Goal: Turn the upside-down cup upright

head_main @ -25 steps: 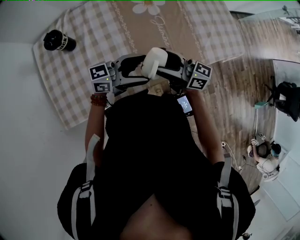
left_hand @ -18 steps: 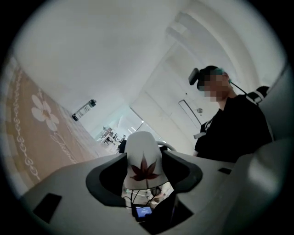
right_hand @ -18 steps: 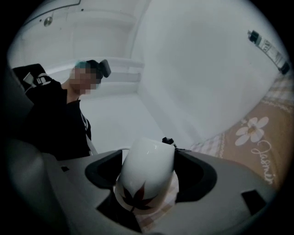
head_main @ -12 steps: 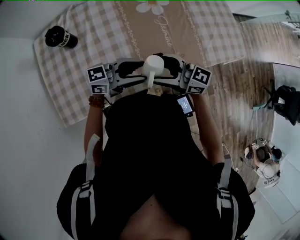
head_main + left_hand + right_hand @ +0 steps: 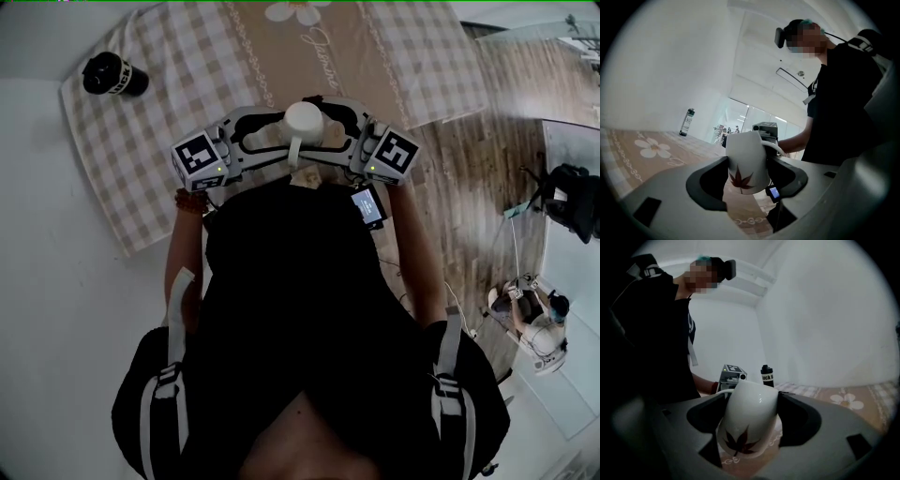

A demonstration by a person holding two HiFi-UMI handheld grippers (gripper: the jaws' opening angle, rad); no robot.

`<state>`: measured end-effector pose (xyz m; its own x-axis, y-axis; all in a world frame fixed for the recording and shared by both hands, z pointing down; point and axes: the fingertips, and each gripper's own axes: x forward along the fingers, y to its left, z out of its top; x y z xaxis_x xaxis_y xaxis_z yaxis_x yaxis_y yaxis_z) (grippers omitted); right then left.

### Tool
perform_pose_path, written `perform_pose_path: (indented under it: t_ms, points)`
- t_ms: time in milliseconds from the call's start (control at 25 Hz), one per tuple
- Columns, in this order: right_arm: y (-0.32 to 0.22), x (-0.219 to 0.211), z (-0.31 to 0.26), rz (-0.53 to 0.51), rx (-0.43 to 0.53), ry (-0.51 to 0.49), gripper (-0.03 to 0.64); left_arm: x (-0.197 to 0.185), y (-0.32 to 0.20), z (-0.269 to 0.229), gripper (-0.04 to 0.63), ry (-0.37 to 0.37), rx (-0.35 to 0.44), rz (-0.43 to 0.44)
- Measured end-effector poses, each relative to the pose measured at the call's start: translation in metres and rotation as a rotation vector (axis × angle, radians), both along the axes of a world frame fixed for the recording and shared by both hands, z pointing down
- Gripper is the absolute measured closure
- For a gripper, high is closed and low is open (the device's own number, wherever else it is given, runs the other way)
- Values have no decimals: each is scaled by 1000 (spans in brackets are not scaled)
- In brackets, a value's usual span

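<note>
Cup of white ceramic with a red maple-leaf print [image 5: 303,119], held above the beige-and-white checked cloth [image 5: 159,103] on my worktop, base uppermost, wider rim tilted downward. I have the left gripper [image 5: 279,131] and right gripper [image 5: 330,129] facing each other, the fingers of each pressed against the cup's walls. The left fingers have just eased slightly apart, with the cup between them.
</note>
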<state>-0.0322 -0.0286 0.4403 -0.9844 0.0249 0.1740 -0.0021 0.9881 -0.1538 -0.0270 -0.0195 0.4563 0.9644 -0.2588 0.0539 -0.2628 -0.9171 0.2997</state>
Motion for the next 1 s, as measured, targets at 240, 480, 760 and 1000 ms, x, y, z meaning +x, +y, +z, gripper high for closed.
perform_pose_path:
  t_ms: [240,480,760,1000]
  points:
    - [2,3,17,18,201,148,256,5,-1,14,341,-212,208,-33]
    - [-3,3,16,63,273,165,256,2,-4,12,351,-287,313,-78]
    - [-4,-1,20,80,367,216,258,-2,-5,15,354,-354,382,-117]
    - [-8,-12,27,51,420,240,259,-14,-9,27,354,-386,396,-163]
